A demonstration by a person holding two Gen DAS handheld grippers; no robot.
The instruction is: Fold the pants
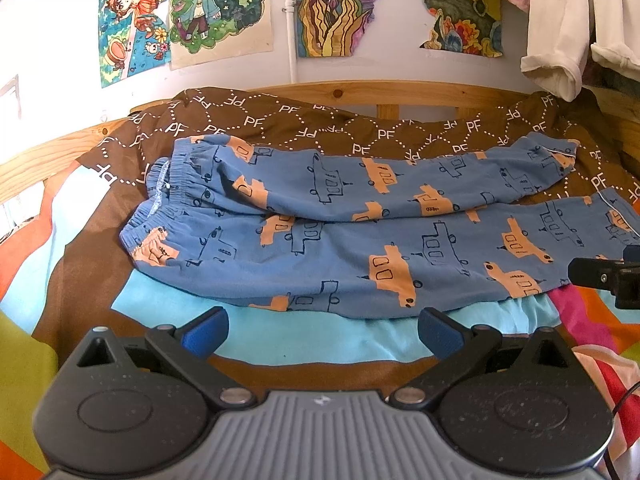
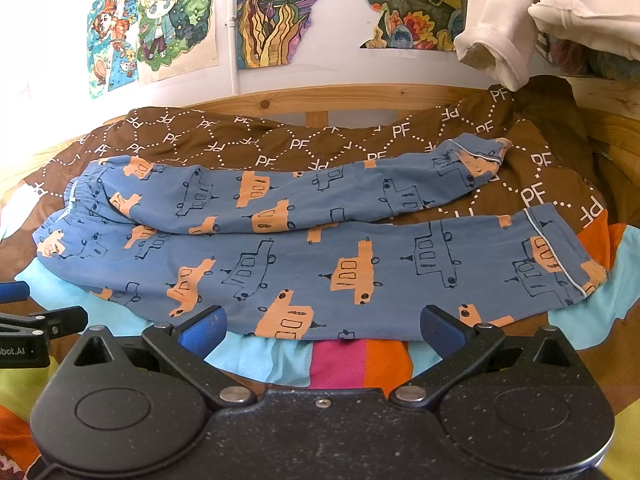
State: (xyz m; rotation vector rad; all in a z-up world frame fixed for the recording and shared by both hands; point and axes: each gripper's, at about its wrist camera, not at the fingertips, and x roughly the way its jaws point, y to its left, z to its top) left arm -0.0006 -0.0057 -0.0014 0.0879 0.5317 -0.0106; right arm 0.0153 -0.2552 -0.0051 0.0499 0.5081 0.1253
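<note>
Blue pants (image 1: 340,240) (image 2: 320,256) printed with orange and outlined cars lie flat across the bed, waistband to the left, cuffs to the right. The far leg lies bent above the near leg. My left gripper (image 1: 322,332) is open, just in front of the near edge of the pants around the seat and thigh, holding nothing. My right gripper (image 2: 322,330) is open too, its blue-padded fingertips at the near edge of the lower leg. The right gripper's tip (image 1: 600,276) shows at the right edge of the left wrist view. The left gripper's tip (image 2: 24,312) appears at the left of the right wrist view.
The pants rest on a brown "PF" blanket (image 1: 320,128) over a colourful bedsheet (image 1: 280,340). A wooden bed rail (image 1: 360,92) runs behind, below a wall with drawings (image 1: 200,12). White and pink clothes (image 1: 560,40) hang at the upper right.
</note>
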